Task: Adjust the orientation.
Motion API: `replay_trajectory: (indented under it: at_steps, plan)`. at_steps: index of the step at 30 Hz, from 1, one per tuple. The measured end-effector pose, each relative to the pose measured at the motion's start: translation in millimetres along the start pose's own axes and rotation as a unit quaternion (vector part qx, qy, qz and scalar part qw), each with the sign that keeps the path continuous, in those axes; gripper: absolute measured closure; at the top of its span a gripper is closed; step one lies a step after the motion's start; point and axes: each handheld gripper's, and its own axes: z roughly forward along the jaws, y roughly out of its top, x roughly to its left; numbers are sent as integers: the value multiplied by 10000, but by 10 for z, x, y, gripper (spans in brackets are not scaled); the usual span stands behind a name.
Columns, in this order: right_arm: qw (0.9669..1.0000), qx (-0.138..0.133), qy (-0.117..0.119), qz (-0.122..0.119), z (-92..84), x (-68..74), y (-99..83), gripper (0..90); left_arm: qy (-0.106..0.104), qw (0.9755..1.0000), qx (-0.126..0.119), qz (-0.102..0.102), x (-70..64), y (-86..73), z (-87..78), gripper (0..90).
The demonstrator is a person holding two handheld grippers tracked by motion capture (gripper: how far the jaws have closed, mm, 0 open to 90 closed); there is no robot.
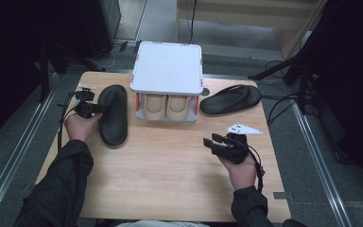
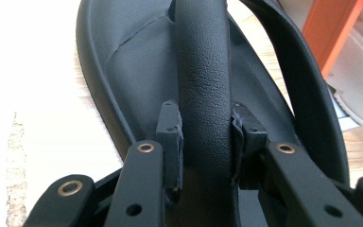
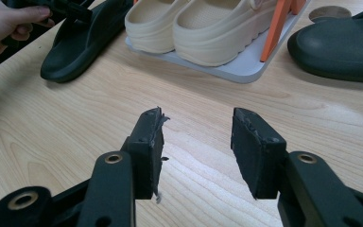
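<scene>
Black slipper (image 2: 137, 71) pinched by its strap (image 2: 203, 94) in left claw (image 2: 203, 137), ready for lifting; right claw (image 3: 196, 142) gaping, idle over tabletop (image 3: 75, 123).

1. Pale wood-grain desk (image 1: 170, 165) sits centre, lit brightly and evenly from above.
2. Grey carpeted floor (image 1: 302, 156) surrounds the desk.
3. Metal floor rails (image 1: 319, 165) run along both sides of the desk.
4. Beyond the desk, a light wooden panel (image 1: 246, 12).
5. Black stand legs (image 1: 283, 66) and cables right of the desk; dark corners.
</scene>
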Motion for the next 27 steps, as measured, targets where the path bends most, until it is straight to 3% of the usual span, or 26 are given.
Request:
replay_trajectory:
  at_steps: [7, 14, 20, 27]
  plan:
    - [10000, -7, 0, -2, 0, -5, 9, 552, -169, 9997, -38, -173, 10, 27, -124, 705]
    - [10000, 6, 35, -44, 12, -4, 34, 552, -320, 9992, -180, -172, -104, -4, -396, 705]
    - [10000, 8, 84, -48, 30, -19, 74, 548, -389, 9988, -293, -102, -268, -157, -681, 705]
    - [9998, 60, 108, -128, 116, -25, 115, 547, -544, 9982, -228, 68, -556, -435, -886, 704]
